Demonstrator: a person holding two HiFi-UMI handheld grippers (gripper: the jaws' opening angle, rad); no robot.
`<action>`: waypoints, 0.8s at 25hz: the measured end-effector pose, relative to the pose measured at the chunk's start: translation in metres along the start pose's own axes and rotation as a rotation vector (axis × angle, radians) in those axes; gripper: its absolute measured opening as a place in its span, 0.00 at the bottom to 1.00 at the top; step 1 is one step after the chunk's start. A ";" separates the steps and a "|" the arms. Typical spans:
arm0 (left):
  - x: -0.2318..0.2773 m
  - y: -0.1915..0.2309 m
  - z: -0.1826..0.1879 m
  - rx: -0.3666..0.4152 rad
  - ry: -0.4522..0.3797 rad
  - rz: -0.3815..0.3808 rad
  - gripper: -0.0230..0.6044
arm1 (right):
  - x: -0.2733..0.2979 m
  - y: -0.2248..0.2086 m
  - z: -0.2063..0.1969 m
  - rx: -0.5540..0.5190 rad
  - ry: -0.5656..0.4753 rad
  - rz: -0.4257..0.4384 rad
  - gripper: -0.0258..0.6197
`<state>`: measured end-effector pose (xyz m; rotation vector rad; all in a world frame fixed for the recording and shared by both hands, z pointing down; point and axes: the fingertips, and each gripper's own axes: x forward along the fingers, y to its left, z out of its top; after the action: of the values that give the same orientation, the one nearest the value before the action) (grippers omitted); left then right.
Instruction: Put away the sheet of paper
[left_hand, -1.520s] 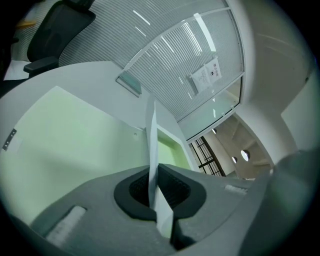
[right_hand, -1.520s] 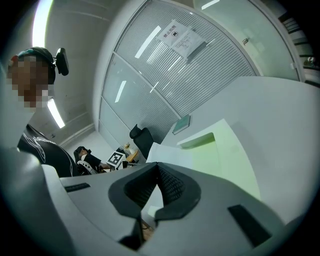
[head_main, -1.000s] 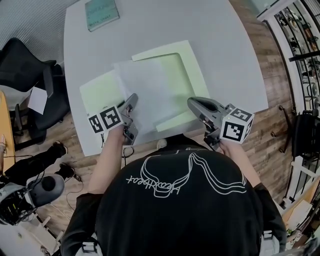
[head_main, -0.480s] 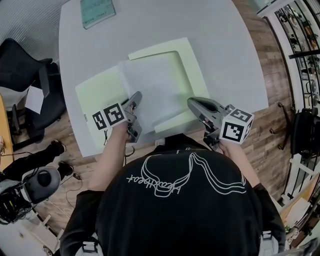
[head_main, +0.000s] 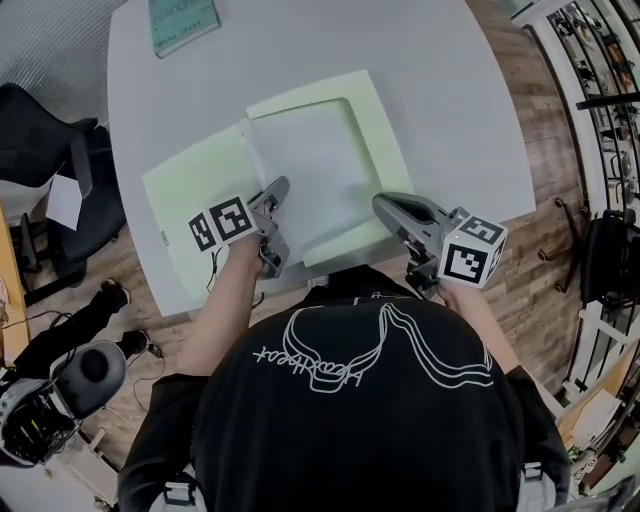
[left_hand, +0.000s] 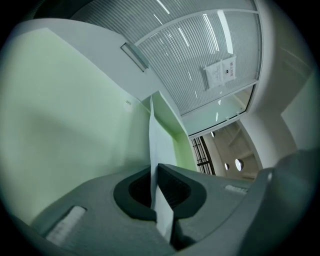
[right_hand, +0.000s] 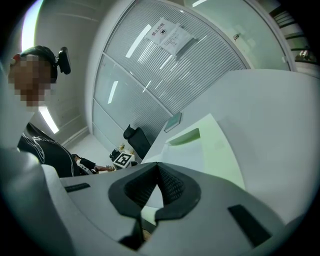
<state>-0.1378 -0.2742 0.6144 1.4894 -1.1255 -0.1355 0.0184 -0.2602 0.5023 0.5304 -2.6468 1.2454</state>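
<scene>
Two hand-held grippers are brought to the near edge of an open pale green folder (head_main: 190, 190), which is spread flat on a grey-white table (head_main: 450, 100). The sheet of paper (head_main: 310, 165) is laid over the folder's right half, so that a green margin is left bare along that half's far and right sides, while the sheet's left edge is lifted slightly beside the folder's middle fold. The left gripper (head_main: 279, 188) is set at the sheet's near left corner, just right of the folder's fold, and its jaws are pressed together on the paper; in the left gripper view the thin white sheet is seen clamped on edge between the two dark pads. The right gripper (head_main: 384, 206) is held at the folder's near right corner, with its jaw tips closed against each other; whether the folder's edge is nipped there cannot be told. A teal book (head_main: 180, 20) is seen on the table well beyond the folder's far left side.
</scene>
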 end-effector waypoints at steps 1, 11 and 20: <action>0.001 0.000 0.000 -0.001 0.004 0.000 0.06 | 0.000 -0.001 0.000 0.002 -0.001 -0.002 0.06; 0.021 -0.017 -0.009 -0.028 0.039 -0.042 0.06 | -0.001 -0.002 -0.001 -0.010 0.008 0.008 0.06; 0.029 -0.023 -0.021 -0.017 0.075 -0.035 0.06 | 0.000 -0.002 0.000 -0.006 0.019 0.014 0.06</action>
<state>-0.0960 -0.2837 0.6159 1.4876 -1.0361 -0.1120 0.0186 -0.2613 0.5035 0.4981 -2.6421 1.2397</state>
